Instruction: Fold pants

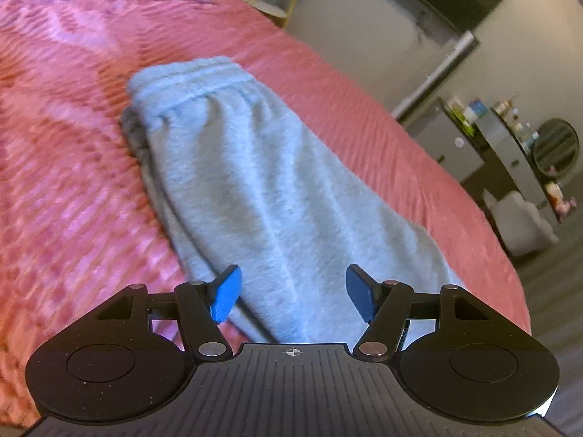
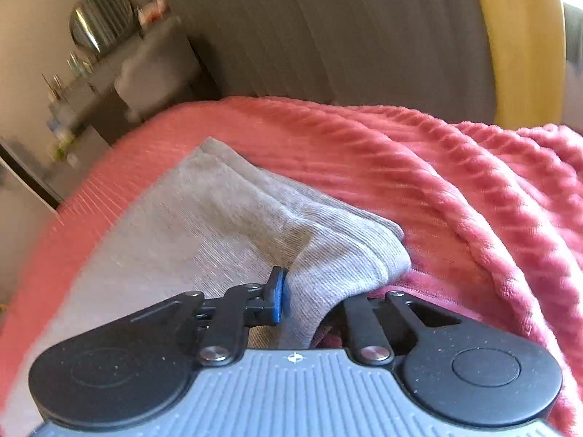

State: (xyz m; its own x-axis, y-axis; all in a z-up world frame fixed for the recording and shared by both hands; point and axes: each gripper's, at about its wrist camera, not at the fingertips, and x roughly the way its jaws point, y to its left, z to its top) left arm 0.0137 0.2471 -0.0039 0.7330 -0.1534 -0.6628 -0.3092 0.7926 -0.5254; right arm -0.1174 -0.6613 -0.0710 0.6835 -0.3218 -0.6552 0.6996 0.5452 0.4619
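Note:
Grey sweatpants (image 1: 237, 182) lie folded lengthwise on a pink ribbed bedspread (image 1: 65, 145), with the elastic waistband (image 1: 193, 83) at the far end. My left gripper (image 1: 293, 296) is open, its blue pads (image 1: 227, 296) hovering over the near part of the pants, holding nothing. In the right wrist view the ribbed leg cuffs (image 2: 349, 251) of the pants (image 2: 204, 211) are bunched between my right gripper's (image 2: 313, 291) fingers, which are shut on the fabric; only the left blue pad (image 2: 278, 298) shows, the other is hidden under cloth.
The bed edge (image 1: 455, 196) curves along the right in the left wrist view, with floor, a dresser (image 1: 510, 153) and a round fan beyond. In the right wrist view a grey curtain (image 2: 328, 36) and a bunched fold of bedspread (image 2: 492, 200) lie ahead.

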